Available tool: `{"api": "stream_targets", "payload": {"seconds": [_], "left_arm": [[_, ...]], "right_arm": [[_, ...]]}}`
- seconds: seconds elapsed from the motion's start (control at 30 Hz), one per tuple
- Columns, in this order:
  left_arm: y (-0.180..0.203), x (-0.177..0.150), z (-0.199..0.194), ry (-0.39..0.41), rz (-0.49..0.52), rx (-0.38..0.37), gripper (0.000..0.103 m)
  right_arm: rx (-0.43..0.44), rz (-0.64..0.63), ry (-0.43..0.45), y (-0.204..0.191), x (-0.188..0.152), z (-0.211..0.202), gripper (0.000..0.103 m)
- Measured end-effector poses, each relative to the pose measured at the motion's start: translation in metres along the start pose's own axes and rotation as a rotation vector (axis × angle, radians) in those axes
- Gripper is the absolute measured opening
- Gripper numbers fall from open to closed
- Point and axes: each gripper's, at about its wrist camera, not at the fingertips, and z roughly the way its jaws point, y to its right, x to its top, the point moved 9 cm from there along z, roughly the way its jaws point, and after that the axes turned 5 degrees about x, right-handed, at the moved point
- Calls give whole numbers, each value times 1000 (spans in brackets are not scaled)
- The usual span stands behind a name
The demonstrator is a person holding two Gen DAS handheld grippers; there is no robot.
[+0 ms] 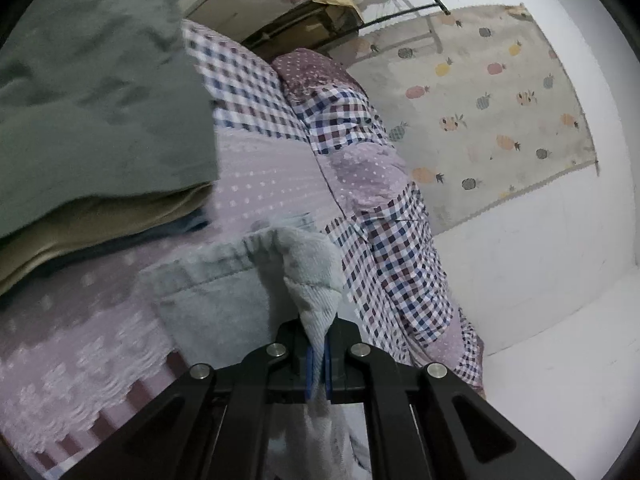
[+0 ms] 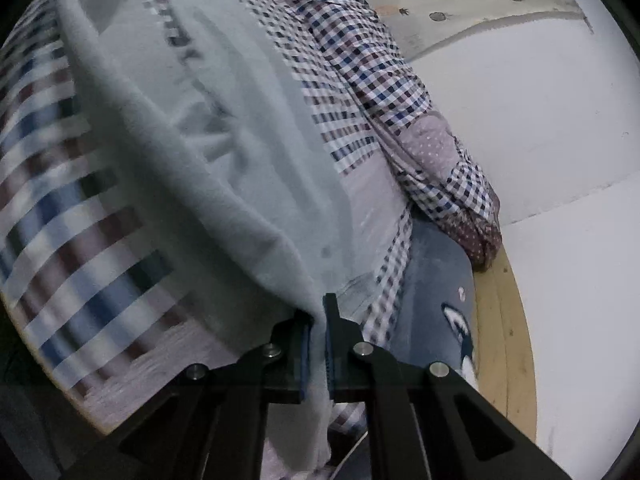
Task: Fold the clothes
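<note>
- Pale grey-blue cloth [image 1: 308, 276] is pinched between the blue pads of the left gripper [image 1: 319, 364], whose fingers are pressed together on a bunched, ribbed corner of it.
- From that corner the cloth spreads onto the bed [image 1: 80, 340], lying flat with a stitched hem, near the bed's front edge.
- In the right wrist view the right gripper [image 2: 318, 348] is likewise closed on an edge of the cloth [image 2: 208, 152], which runs up and away from the pads as a broad, blurred sheet over the bed [image 2: 72, 240].
- Beside that gripper, at the bed's right edge, lies a blue piece [image 2: 436, 288] with a white mark, next to a wooden board [image 2: 504, 328].
- Farther along the bed, a stack [image 1: 92, 112] of folded clothes sits toward its left side: green on top, tan beneath, dark blue below.
- Checked and dotted bedding [image 1: 360, 168] hangs over the bed's right edge.
- Beyond it, a pineapple-print mat [image 1: 492, 120] lies on the white floor [image 1: 560, 320].
</note>
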Motion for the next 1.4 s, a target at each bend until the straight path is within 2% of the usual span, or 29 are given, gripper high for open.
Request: {"api": "stream_targets", "payload": {"seconds": [0.1,0.23,0.33,0.53,0.67,0.77,0.87,0.93,0.97,1.0,1.03,1.07,1.1,1.13,1.17,1.27,1.4], "left_arm": [[17,8,26,-16,13,18,2],[39,18,71,-35,18,39,2],[54,28,112,-53,38,72,2],[72,43,206,-108,72,184,2],[83,57,250,-118,100,240,2],[96,65,279,-108,130,244,2],[102,63,316,-151,200,285,2],[91,58,341,-196,231,334,4],[85,56,353,-219,246,359,5],[79,54,366,-242,262,385,7],[77,56,369,-243,255,365,14],[81,63,362,-218,237,297,33],[85,70,353,-190,216,223,46],[90,77,344,-161,196,149,71],[91,86,331,-128,176,100,86],[84,104,285,-64,187,59,87],[49,85,233,-71,301,136,87]], "right_arm": [[27,-8,-12,32,23,28,4],[111,-1,-60,72,53,91,4],[143,10,-100,84,64,132,4],[176,47,-172,108,82,212,4],[190,79,-207,122,92,259,4],[200,104,-234,133,100,294,4],[211,128,-260,144,108,330,6],[203,129,-301,143,107,355,25],[168,116,-345,138,101,368,30],[114,119,-377,137,96,379,43],[74,133,-387,139,93,384,52],[25,162,-384,143,92,385,56],[-27,197,-378,150,90,382,68],[-79,233,-373,158,88,378,75],[-132,270,-367,166,85,373,78],[-131,438,-308,178,82,347,81],[-85,585,-203,177,93,303,81]]}}
